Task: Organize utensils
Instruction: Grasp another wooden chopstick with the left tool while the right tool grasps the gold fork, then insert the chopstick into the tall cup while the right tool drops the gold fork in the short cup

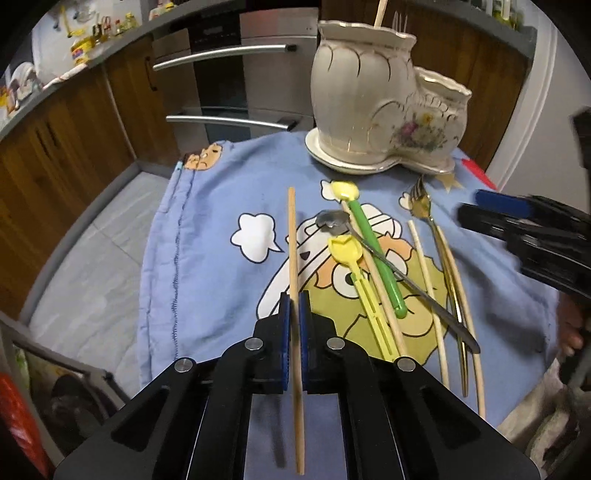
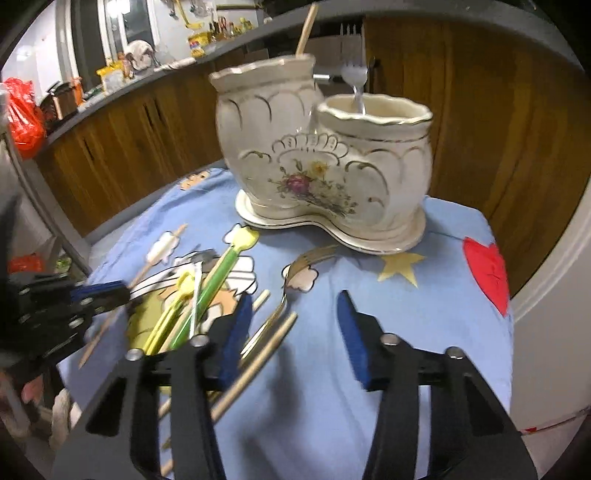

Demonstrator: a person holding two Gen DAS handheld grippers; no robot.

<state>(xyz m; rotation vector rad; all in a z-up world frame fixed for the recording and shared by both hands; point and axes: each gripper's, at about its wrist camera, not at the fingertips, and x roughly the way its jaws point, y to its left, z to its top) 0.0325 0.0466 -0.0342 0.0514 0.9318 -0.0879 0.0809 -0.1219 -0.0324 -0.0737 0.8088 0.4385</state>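
Note:
My left gripper (image 1: 294, 301) is shut on a wooden chopstick (image 1: 293, 243) that runs forward over the blue cartoon cloth (image 1: 207, 229). To its right lie yellow and green plastic spoons (image 1: 373, 251), a steel spoon (image 1: 332, 223), a gold fork (image 1: 424, 206) and more chopsticks (image 1: 424, 266). A cream ceramic double-pot holder (image 1: 373, 110) stands at the back; it holds a chopstick (image 2: 306, 33) and a fork (image 2: 354, 77). My right gripper (image 2: 295, 306) is open and empty above the cloth, right of the utensil pile (image 2: 207, 291).
Wooden cabinets (image 1: 74, 155) and an oven with steel handles (image 1: 225, 55) stand behind the table. A cluttered counter (image 2: 122, 74) runs along the back. The cloth's left edge drops to a grey floor (image 1: 92, 277). A red heart patch (image 2: 487, 273) marks the cloth's right side.

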